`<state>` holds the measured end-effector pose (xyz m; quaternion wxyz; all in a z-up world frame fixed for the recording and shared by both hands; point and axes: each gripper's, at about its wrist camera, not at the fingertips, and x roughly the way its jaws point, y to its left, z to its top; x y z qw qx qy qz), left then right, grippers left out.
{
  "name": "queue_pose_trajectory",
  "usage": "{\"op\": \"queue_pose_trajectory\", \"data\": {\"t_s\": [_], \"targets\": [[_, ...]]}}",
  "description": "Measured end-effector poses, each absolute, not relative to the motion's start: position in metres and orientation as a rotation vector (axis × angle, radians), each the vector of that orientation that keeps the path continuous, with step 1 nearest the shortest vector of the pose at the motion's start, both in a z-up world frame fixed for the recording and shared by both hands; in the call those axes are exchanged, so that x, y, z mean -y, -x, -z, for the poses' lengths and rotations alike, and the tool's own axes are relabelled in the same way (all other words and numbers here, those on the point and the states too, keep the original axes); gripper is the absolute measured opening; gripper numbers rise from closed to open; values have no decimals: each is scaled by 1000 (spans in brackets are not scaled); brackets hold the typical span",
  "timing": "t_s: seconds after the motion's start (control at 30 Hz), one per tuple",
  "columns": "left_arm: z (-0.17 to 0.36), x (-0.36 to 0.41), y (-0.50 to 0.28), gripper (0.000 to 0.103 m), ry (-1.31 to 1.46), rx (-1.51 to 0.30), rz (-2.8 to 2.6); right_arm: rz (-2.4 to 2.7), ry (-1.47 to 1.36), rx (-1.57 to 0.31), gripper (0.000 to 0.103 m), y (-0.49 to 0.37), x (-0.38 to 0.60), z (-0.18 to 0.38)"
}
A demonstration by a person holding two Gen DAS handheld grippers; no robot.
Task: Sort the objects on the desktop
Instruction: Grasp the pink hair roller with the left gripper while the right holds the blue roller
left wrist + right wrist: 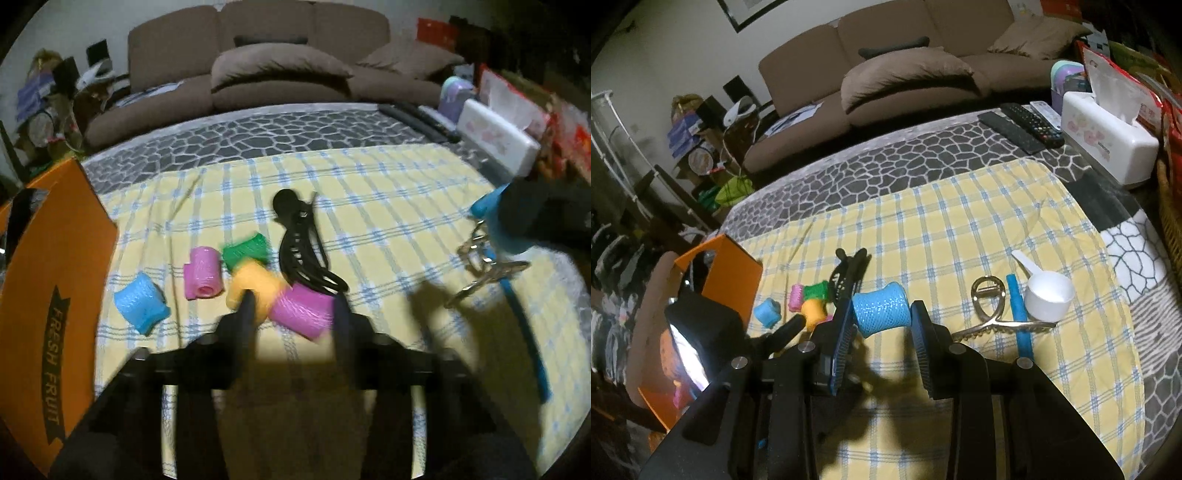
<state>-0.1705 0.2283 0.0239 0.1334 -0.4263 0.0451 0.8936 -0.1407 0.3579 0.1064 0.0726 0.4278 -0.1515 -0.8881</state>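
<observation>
I find the right gripper (881,317) pinching a blue mesh roller (881,308) across its two flat ends; the roller is spool-shaped, waisted in the middle, with a netted plastic surface, and it sits lifted off the cloth between the ribbed fingers (844,321).

In the left wrist view the left gripper (295,314) is down among the loose rollers. Its fingers stand either side of a magenta roller (301,310), which lies between them on the cloth; motion blur keeps me from telling whether the pads press it. The left finger tip overlaps a yellow roller (255,286). No earlier frame is on hand, so I record only this position.

Beyond lie a green roller (245,251), a pink roller (203,273) and a second blue roller (142,304), all short netted cylinders, close together. A black toothed hair claw (299,243) lies just behind them, touching the magenta one.

The tabletop (849,184) carries a yellow checked cloth (960,229), soft and slightly creased. An orange cardboard box (51,295) closes the left edge. To the right I note a metal hair clip (988,306), a blue stick (1019,317) and a white plastic scoop (1047,295), near one another. The far half of the cloth is open
</observation>
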Motion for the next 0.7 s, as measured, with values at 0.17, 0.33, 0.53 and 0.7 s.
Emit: {"op": "queue_pose_trajectory", "data": {"t_s": [0.17, 0.33, 0.53, 0.7], "targets": [[-27, -214, 164, 14, 1249, -52, -2541, 2662, -1295, 456, 32, 143, -353, -104], [-37, -196, 150, 0, 1240, 54, -2503, 2650, -1271, 446, 32, 141, -345, -111], [-67, -176, 129, 0, 1175, 92, -2489, 2639, -1236, 445, 32, 134, -337, -122], [-74, -169, 130, 0, 1173, 117, -2483, 2628, -1232, 440, 32, 131, -332, -125]]}}
